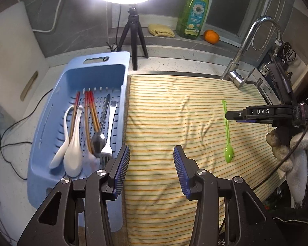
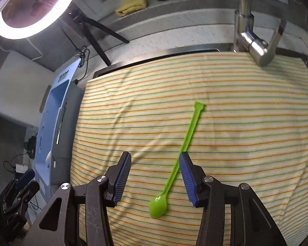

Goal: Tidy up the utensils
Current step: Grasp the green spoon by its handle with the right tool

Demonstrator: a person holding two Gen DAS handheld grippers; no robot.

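Note:
A long green plastic spoon (image 1: 227, 131) (image 2: 180, 153) lies on the striped cloth (image 1: 164, 127) (image 2: 236, 123), bowl toward me. My right gripper (image 2: 155, 160) hovers over it, open, with the spoon's lower handle and bowl between the blue pads (image 2: 187, 176), not pressed. From the left wrist view the right gripper (image 1: 232, 115) shows side-on above the spoon's handle, held by a gloved hand (image 1: 293, 149). My left gripper (image 1: 152, 157) is open and empty over the cloth's left edge, beside the blue basket (image 1: 51, 127). The basket holds white spoons (image 1: 74, 153), chopsticks (image 1: 91, 110), a metal spoon (image 1: 98, 141) and a fork (image 1: 108, 143).
A ring light on a tripod (image 1: 133, 37) stands behind the basket. A chrome faucet (image 1: 242, 61) (image 2: 254, 39) rises at the cloth's far right. A soap bottle (image 1: 193, 14), a sponge (image 1: 161, 30) and an orange (image 1: 211, 37) sit on the back ledge. Cables (image 1: 14, 141) trail at the left.

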